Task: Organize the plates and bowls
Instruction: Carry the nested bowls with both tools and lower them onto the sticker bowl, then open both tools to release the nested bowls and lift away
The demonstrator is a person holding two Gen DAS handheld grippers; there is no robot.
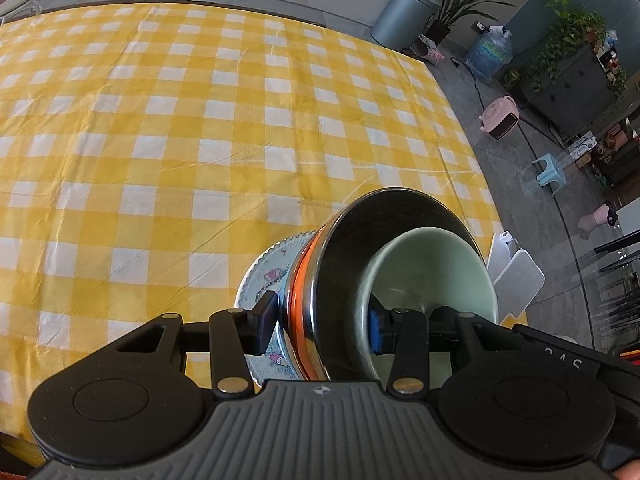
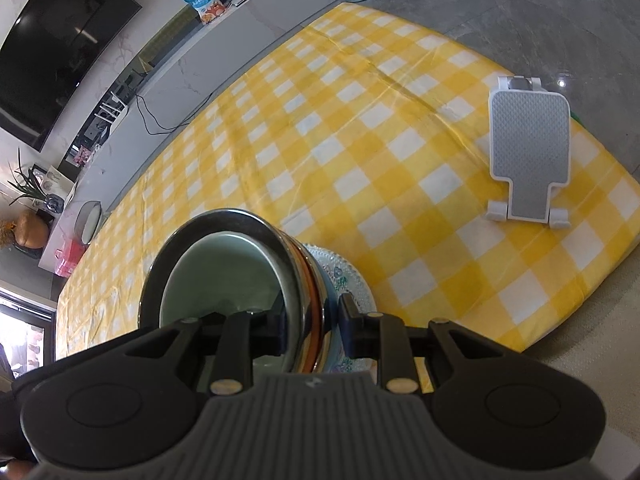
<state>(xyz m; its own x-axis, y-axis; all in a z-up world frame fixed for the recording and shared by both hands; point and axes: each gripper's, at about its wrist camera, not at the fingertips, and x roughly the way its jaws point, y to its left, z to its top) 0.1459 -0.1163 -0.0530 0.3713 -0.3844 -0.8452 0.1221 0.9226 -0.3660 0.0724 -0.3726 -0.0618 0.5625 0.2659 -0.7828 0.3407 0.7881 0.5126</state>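
Gripping opposite sides of one nested stack, both grippers hold it at the near edge of the desk (image 1: 160,128), which is covered in a yellow-and-white checked cloth. The left gripper (image 1: 320,326) has its jaws clamped across the walls of the stack: one finger outside against the patterned plate (image 1: 264,276), the other inside the pale green bowl (image 1: 432,276). That bowl sits inside a steel bowl (image 1: 360,232) with an orange band, which rests on the plate. The right gripper (image 2: 316,326) pinches the same stack, one finger inside the bowls, the other outside by the plate rim. A white-and-grey stand (image 2: 528,144) sits well apart, near the desk's far right corner.
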